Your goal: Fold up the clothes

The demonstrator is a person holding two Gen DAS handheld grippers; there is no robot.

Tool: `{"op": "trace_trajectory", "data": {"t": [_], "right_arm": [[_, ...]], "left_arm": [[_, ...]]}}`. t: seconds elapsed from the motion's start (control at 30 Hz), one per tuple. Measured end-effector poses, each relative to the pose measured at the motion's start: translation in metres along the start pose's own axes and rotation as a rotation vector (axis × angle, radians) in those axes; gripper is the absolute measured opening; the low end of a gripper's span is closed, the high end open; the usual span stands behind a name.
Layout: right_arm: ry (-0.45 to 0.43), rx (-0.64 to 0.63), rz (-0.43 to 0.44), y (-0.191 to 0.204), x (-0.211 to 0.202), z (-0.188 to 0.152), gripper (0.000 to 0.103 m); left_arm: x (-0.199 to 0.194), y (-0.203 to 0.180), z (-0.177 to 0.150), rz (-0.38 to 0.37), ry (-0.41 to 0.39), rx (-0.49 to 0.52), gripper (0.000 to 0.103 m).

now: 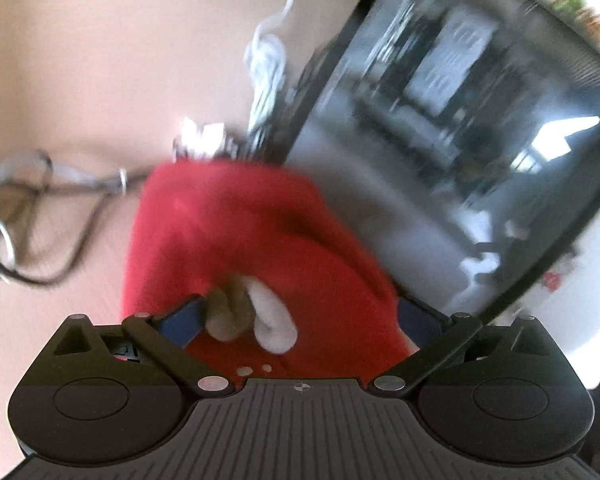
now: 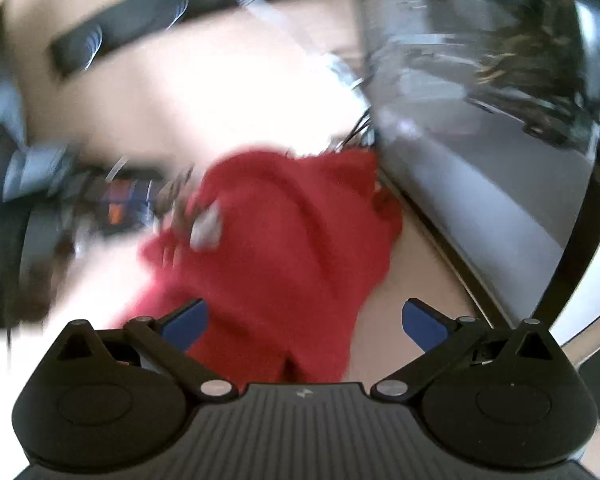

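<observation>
The soft red knitted garment [image 1: 236, 240] is being bunched on the pale tabletop [image 1: 80, 80] beside a dark glossy monitor [image 1: 460, 100], its long axis running away from both cameras. The left gripper [image 1: 300, 320] and the right gripper [image 2: 304, 320] are being held wide, gripping nothing; an edge should be pinched and the cloth spread flat before folding

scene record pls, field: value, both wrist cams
garment: red garment, bunched on the tan tabletop, not folded flat
left gripper: open, jaws wide, red cloth lying between them
right gripper: open, jaws wide, red cloth between them, nearer its left finger
nearby: dark monitor beside the garment; cables on the table
image quality: heavy motion blur in both views
</observation>
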State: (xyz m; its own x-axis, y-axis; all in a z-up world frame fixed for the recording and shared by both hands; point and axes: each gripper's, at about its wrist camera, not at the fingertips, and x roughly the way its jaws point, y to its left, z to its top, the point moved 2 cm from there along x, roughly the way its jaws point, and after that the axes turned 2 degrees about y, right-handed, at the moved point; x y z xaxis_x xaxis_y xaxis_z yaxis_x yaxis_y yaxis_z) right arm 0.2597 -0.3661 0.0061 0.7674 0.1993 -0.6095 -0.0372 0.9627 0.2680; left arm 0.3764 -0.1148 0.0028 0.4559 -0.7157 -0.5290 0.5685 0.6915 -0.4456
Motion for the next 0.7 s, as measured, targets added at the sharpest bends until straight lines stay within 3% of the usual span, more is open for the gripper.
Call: {"op": "trace_trajectory", "data": {"t": [0.1,0.2,0.27,0.3,0.4,0.5,0.6,0.7], "right_arm": [[-0.021,0.078,-0.013,-0.015,0.031,0.017,0.092],[0.002,0.131,-0.067,-0.027,0.071,0.023,0.084],[0.035,0.159,-0.044,-0.030,0.093,0.021,0.083],[0.048,0.149,-0.036,-0.028,0.100,0.021,0.083],[0.051,0.055,-0.046,-0.015,0.117,0.021,0.087],[0.035,-0.023,-0.054,-0.008,0.127,0.025,0.087],[0.008,-0.098,-0.081,0.002,0.122,0.030,0.087],[-0.081,-0.119,-0.101,0.011,0.101,0.039,0.087]], "left_arm": [[-0.015,0.027,-0.003,0.055,-0.059,-0.099,0.103],[-0.003,0.052,-0.013,0.143,-0.025,-0.174,0.103],[0.009,0.058,-0.022,0.177,0.005,-0.181,0.103],[0.014,0.059,-0.027,0.178,0.017,-0.185,0.103],[0.011,0.040,-0.039,0.029,0.025,-0.191,0.103],[-0.009,0.012,-0.046,-0.066,0.013,-0.077,0.103],[-0.030,0.016,-0.038,-0.045,-0.024,-0.105,0.103],[-0.039,0.022,-0.023,0.088,-0.082,-0.101,0.103]]}}
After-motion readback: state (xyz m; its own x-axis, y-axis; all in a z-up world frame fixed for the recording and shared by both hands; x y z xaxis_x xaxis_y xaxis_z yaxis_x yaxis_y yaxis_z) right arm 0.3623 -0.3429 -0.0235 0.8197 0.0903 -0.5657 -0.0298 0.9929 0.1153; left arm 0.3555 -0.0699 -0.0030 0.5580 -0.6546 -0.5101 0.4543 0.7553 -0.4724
